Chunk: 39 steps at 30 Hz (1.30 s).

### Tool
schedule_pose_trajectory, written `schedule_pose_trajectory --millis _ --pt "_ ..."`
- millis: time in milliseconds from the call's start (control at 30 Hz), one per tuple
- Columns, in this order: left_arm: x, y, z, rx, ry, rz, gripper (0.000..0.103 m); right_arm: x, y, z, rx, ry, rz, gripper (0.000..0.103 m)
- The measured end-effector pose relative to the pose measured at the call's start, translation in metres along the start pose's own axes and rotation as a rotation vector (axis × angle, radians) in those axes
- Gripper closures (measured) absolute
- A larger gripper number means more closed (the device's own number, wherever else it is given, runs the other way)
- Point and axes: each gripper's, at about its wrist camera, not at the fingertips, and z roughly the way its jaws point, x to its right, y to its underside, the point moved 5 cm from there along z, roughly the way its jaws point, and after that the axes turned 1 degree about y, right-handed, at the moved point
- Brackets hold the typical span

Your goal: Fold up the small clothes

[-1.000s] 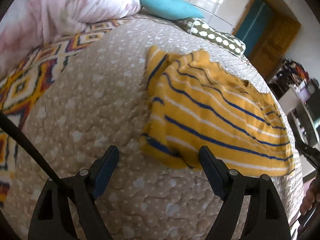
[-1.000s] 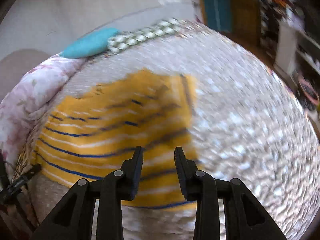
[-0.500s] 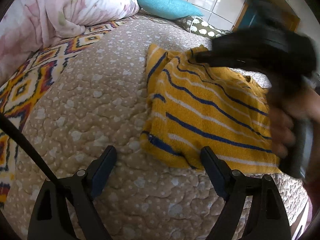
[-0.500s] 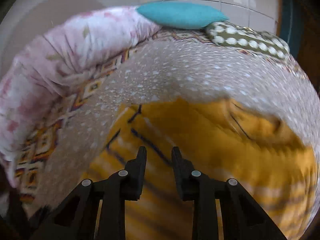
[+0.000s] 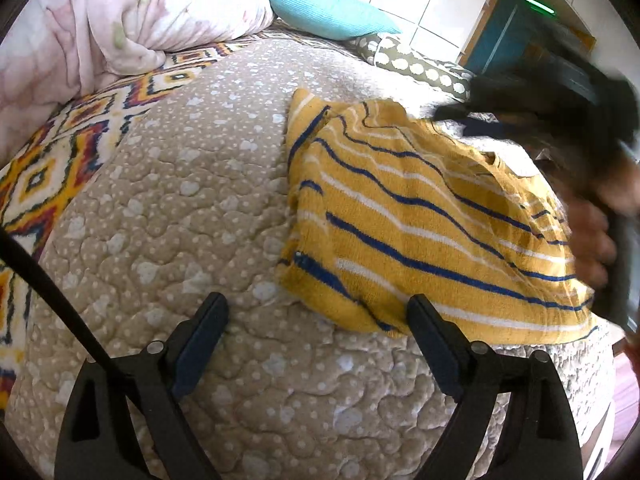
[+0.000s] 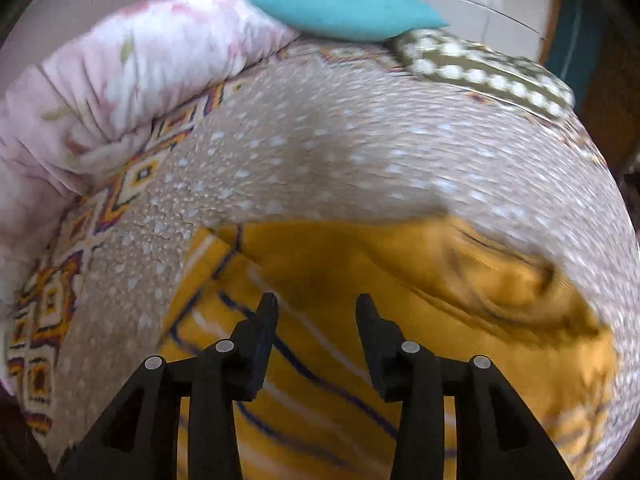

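Bedding is filling both views: a beige quilted cover [image 5: 168, 208] with pale dots is lying across the bed, and a yellow top [image 5: 420, 216] with blue and white stripes is resting on it, right of centre in the left wrist view. The top is lying folded, with one flap doubled over along its left edge and a sleeve end sticking out at the far left corner.

The left gripper [image 5: 316, 320] is hovering low over the cover at the near edge of the top, its jaws standing wide open with nothing between them. The right-hand finger [image 5: 430, 334] is sitting just at the near hem of the top; whether it is touching the cloth is hard to tell. The left-hand finger is sitting over bare cover.

The right gripper [image 6: 316, 312] is hanging above the far part of the top [image 6: 360, 288], its jaws parted and empty, the cloth beneath them blurred. In the left wrist view this gripper is showing as a dark smear [image 5: 568, 104] at the far right, with the person's hand [image 5: 592, 236] on its handle by the right edge of the top.

A pink flowered duvet [image 5: 112, 28] is bunching at the far left beside a patterned blanket [image 5: 80, 132]. A turquoise pillow [image 5: 320, 8] and a spotted olive pillow [image 5: 416, 64] are lying along the far edge.
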Motion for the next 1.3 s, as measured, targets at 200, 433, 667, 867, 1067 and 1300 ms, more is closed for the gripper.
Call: schedule_pose_trajectory --millis 200,433,667,867,1067,1300 --pt "0.001 0.002 -0.001 0.003 -0.008 0.008 0.013 0.115 0.079 -0.093 0.088 0.05 0.155 0.046" --pt "0.001 0.002 -0.001 0.012 -0.01 0.008 0.013 0.251 0.195 -0.153 0.117 0.066 0.523 0.04" --pt "0.001 0.002 -0.002 0.014 -0.007 0.009 0.012 0.255 0.244 -0.129 0.127 -0.091 0.657 0.04" --pt "0.001 0.002 -0.002 0.013 -0.009 0.01 0.012 0.231 0.232 -0.101 0.22 -0.144 0.692 0.038" --pt "0.003 -0.001 -0.014 0.033 0.022 -0.001 0.012 0.214 0.204 -0.082 0.164 -0.075 0.681 0.085" --pt "-0.038 -0.031 -0.08 0.258 -0.083 -0.057 0.012 0.138 0.113 -0.135 0.245 0.037 0.377 0.089"
